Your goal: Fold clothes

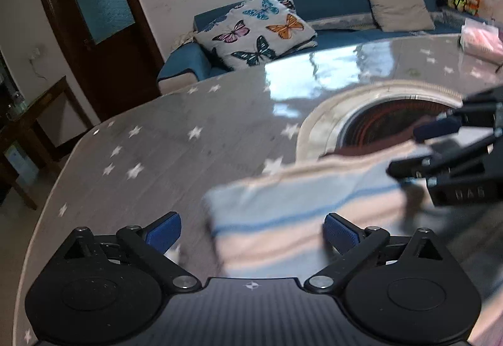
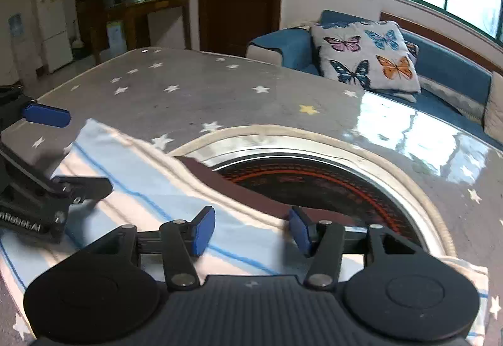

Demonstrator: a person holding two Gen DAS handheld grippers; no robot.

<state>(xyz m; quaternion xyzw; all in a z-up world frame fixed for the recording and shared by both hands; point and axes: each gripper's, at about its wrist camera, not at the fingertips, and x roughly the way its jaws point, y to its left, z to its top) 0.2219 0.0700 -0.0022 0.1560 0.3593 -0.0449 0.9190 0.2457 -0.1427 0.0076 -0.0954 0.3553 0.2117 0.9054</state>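
so the cloth point(image 2: 132, 188), pale blue with pink and blue stripes, is lying flat on the table point(image 2: 195, 88), its far edge draped over the rim of the round well point(image 2: 314, 185) sunk in the tabletop; looks already doubled over, a thick edge runs along the side by the well, so I'd guess it's partway folded and about to get another fold; left gripper point(image 1: 251, 232) hangs over one end with its jaws spread wide, nothing between them; right gripper point(image 2: 251, 231) sits over the other end, also released, pads either side of the cloth but not pinching; the well holds dark, orange-ringed coils, maybe a heater, can't tell; pink bag point(image 1: 481, 37) at the far table edge, contents unclear
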